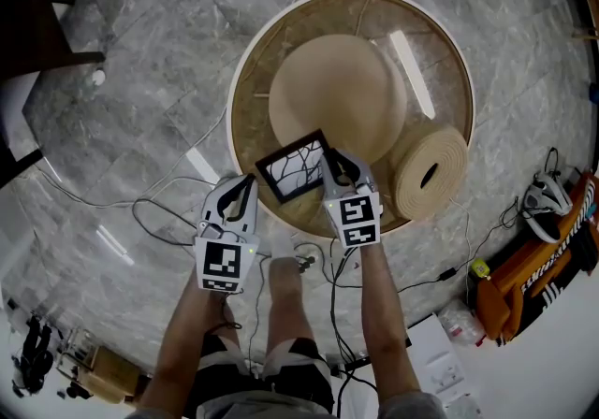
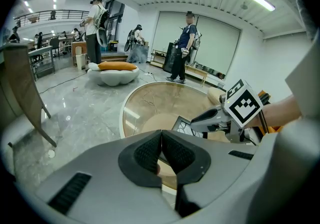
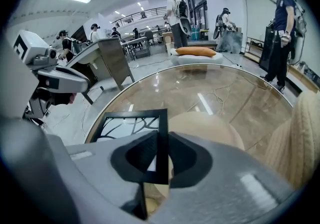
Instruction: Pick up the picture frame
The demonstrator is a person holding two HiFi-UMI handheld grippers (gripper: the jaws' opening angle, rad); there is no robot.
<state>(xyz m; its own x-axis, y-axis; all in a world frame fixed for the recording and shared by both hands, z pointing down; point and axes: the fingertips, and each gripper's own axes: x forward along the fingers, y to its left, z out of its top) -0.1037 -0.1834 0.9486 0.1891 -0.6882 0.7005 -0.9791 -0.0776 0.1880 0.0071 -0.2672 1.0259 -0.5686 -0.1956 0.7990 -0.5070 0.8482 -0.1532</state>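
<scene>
Right gripper clamps the thin black rectangular picture frame at the round glass counter; left gripper jaws together, empty.

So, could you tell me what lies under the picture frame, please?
The glass tabletop, near its front rim, and through the glass the beige table base. The picture frame covers the spot directly beneath itself, so whether it touches the glass cannot be seen.
</scene>
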